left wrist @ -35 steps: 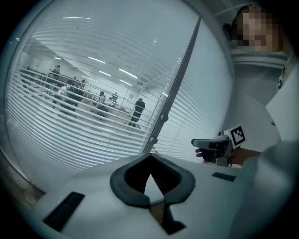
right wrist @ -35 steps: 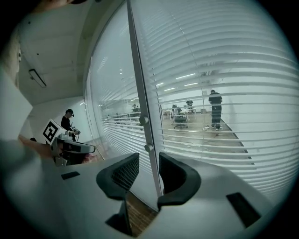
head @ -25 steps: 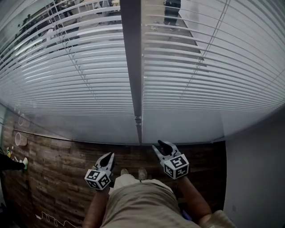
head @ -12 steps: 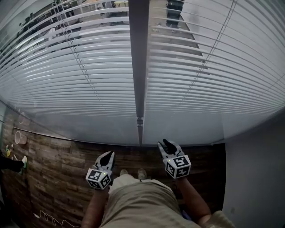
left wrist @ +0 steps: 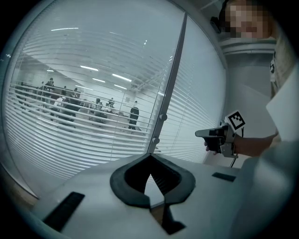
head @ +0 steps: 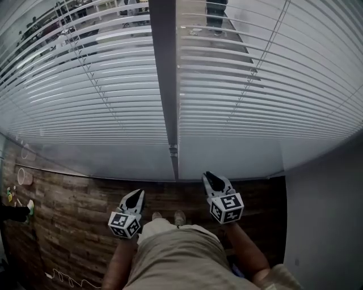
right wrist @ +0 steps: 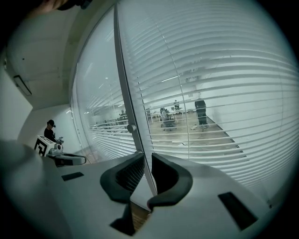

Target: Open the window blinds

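Facing slatted blinds [head: 85,96] straight ahead, left gripper [head: 138,194] holds its fingers together, empty, right gripper [head: 209,177] has just narrowed on nothing; the small, likely stiff knob [head: 173,150] on the centre post [head: 164,85] seems the handhold.

office: blinds [head: 255,102] on glass wall [head: 227,161], chairs [right wrist: 167,120] beyond

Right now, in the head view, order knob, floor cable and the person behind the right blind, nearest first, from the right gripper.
1. Knob, on the post, up-left.
2. Cable, on the floor, far left.
3. Person, behind the right blind, top.
The right gripper has just been closing, nothing between its jaws.
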Demonstrator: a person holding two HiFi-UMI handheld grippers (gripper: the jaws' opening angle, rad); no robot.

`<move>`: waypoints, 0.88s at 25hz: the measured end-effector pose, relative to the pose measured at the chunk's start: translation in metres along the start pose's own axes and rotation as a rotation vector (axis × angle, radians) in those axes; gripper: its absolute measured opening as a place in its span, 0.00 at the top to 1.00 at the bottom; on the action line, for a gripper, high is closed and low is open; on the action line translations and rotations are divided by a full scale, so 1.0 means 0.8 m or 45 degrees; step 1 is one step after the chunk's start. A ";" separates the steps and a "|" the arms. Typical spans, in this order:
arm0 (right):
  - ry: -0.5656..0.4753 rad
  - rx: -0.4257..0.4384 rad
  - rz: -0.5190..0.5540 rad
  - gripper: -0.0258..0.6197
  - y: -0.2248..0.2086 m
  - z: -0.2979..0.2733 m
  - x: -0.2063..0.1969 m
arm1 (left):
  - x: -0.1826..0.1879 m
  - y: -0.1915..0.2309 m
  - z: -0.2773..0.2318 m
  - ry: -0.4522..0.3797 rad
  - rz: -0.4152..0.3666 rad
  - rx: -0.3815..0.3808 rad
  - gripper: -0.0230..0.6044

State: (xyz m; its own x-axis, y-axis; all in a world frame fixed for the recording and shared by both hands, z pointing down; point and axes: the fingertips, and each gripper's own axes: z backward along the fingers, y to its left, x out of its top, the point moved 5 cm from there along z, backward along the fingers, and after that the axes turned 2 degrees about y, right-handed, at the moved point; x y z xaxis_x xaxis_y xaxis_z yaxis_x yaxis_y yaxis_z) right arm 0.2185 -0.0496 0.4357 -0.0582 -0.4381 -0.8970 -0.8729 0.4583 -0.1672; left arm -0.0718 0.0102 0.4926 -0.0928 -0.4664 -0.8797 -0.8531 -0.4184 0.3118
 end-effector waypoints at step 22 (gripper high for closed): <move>0.101 0.039 0.002 0.93 0.017 0.010 0.014 | 0.005 -0.004 0.019 0.035 0.051 -0.006 0.94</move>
State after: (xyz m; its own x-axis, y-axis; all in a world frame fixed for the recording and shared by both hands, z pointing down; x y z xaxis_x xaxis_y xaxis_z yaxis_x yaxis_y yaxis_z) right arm 0.2097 -0.0421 0.4202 -0.0986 -0.4966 -0.8624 -0.8575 0.4821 -0.1796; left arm -0.0774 0.0220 0.4828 -0.1125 -0.5038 -0.8565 -0.8464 -0.4029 0.3482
